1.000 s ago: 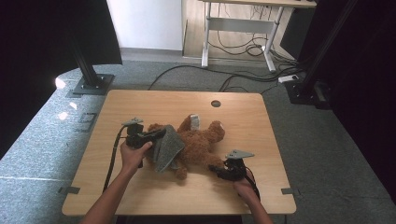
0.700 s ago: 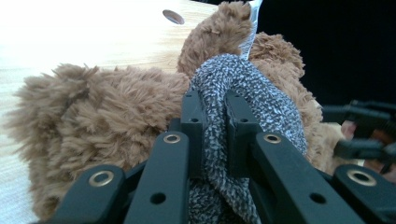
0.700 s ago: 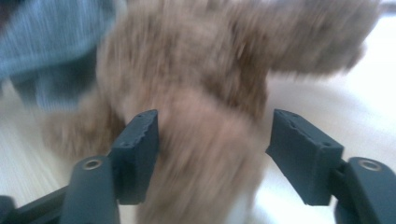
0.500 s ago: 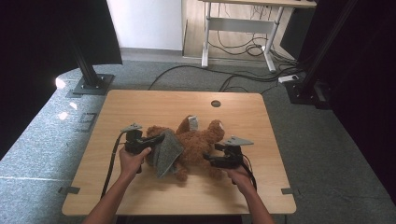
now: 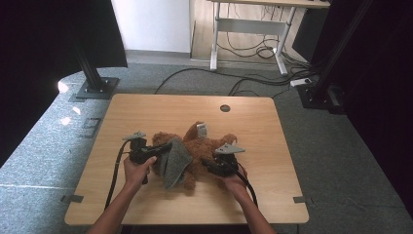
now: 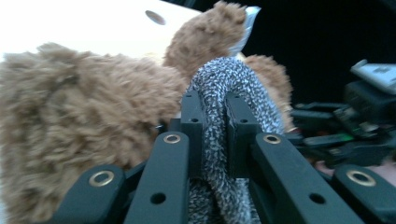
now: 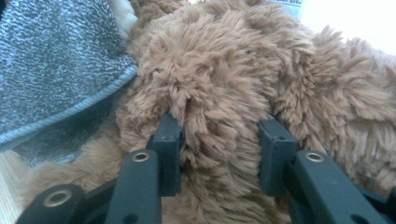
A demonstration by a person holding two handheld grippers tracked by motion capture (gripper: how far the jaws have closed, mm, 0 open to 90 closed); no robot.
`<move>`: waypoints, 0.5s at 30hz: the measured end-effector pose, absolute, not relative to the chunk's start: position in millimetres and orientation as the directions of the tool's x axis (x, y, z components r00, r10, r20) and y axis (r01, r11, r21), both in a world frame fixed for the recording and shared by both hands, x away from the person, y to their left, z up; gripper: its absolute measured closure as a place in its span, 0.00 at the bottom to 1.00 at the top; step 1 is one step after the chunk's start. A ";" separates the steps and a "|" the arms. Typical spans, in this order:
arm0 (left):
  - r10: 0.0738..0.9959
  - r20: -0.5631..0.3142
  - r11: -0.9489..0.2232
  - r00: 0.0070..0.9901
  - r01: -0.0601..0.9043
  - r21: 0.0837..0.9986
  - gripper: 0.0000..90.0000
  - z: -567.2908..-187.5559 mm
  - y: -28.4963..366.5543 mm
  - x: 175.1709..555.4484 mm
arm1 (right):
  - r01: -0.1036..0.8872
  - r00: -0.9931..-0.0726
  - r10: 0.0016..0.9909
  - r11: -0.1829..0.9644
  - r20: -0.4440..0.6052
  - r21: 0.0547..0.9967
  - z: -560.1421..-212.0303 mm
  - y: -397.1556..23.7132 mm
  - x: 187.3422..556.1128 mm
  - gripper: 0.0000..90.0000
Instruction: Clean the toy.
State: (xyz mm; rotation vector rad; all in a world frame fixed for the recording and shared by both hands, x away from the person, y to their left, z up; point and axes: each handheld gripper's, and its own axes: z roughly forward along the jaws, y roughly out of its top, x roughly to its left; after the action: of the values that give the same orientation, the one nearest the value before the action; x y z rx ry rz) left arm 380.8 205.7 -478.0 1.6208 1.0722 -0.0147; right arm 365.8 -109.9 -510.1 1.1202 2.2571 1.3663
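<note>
**Dressing the plush bear: garment held, limb being taken**

Left side of the table (image 5: 122,204): the left gripper (image 5: 163,147) holds the grey knit garment (image 5: 174,158) at its edge. In the left gripper view the jaws are nearly closed, pinching a rolled fold of the knit (image 6: 215,135), with brown fur pressed against the left of them. The garment drapes over the near left flank of the bear.

Centre: the brown plush bear (image 5: 202,146) lies flat at mid-table, limbs spread, a white sewn-in tag (image 5: 201,129) sticking up at its far side. Only the left part is covered by the grey knit; the rest is bare fur.

Right: the right gripper (image 5: 207,163) is pushed into the bear's near right side. In the right gripper view a thick fold of fur (image 7: 219,140) sits between the jaws, which have just been closing and stand at a middling width, pads sunk into the pile on both sides. Reads as a grip on a limb.

Step in hand, as judged: garment open in the left, limb caught in the right, sleeve not yet fed on.

Next move calls for: keeping the knit edge taut and open while the limb is guided toward that opening. Risk: the plush slips free, or the knit bunches.
</note>
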 end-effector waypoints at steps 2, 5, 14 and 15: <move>0.575 -0.551 0.053 0.605 0.644 0.763 0.89 -473.3 198.1 379.9 | 0.455 -0.669 0.727 0.239 0.152 0.858 -513.2 -112.1 362.8 0.69; 0.549 -0.536 0.008 0.641 0.637 0.770 0.89 -466.0 176.1 380.9 | 0.441 -0.678 0.718 0.225 0.158 0.869 -515.7 -113.8 360.4 0.70; 0.601 -0.414 -0.116 0.684 0.587 0.801 0.89 -458.4 112.8 394.2 | 0.410 -0.695 0.705 0.233 0.136 0.882 -517.5 -116.6 356.2 0.72; 0.620 -0.392 -0.128 0.680 0.580 0.804 0.89 -459.0 110.5 394.2 | 0.409 -0.695 0.706 0.232 0.136 0.883 -517.8 -116.8 355.8 0.72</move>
State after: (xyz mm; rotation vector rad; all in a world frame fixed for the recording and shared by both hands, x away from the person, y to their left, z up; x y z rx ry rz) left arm 394.2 110.5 -459.0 1.7958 0.9560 0.0454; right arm 355.8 -116.8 -517.8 1.0396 2.2178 1.4474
